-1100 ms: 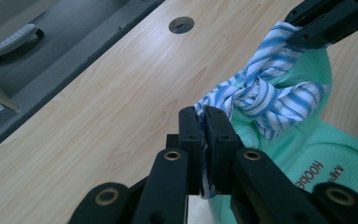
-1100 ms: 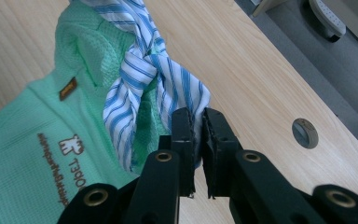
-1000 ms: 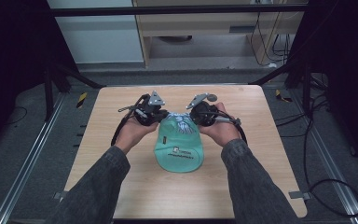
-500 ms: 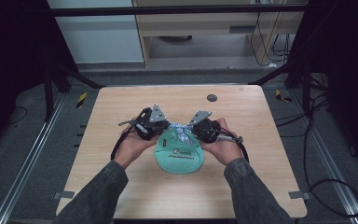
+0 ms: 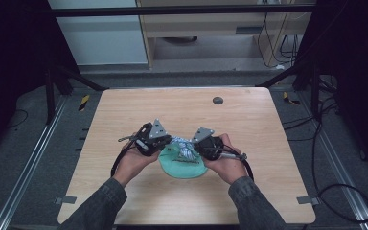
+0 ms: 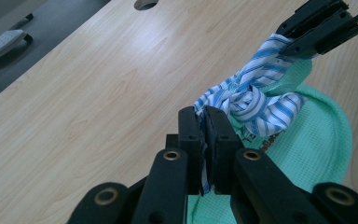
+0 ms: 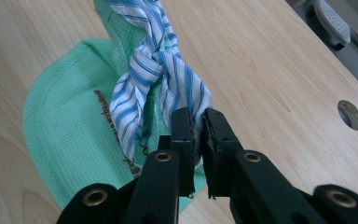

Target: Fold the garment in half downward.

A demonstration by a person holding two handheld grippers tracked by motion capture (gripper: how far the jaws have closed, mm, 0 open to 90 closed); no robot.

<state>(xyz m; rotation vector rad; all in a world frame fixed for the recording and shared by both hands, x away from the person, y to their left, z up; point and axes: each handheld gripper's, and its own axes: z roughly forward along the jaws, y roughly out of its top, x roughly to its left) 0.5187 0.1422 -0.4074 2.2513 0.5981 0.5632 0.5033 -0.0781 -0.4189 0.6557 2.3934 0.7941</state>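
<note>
A mint-green cloth (image 5: 184,167) lies on the wooden table (image 5: 124,110) near its middle front, with a blue-and-white striped cloth (image 5: 186,149) knotted at its top. My left gripper (image 6: 204,119) is shut on one end of the striped cloth (image 6: 256,105), and in the high view that gripper (image 5: 165,143) sits at the cloth's left. My right gripper (image 7: 196,122) is shut on the other end of the striped cloth (image 7: 156,70); in the high view it (image 5: 196,145) sits at the right. The green cloth (image 7: 70,126) spreads flat below both jaws, and part of the green cloth (image 6: 317,144) bears brown printed lettering.
A round cable hole (image 5: 217,100) is set in the table near its far edge. Black frame posts and loose cables (image 5: 316,115) stand around the table on the grey floor. Bare wood stretches left, right and beyond the cloth.
Both hands and grippers have come toward the table's near edge and lower, drawing the cloth bundle with them. The green cloth now lies shorter and more bunched under the knot.
</note>
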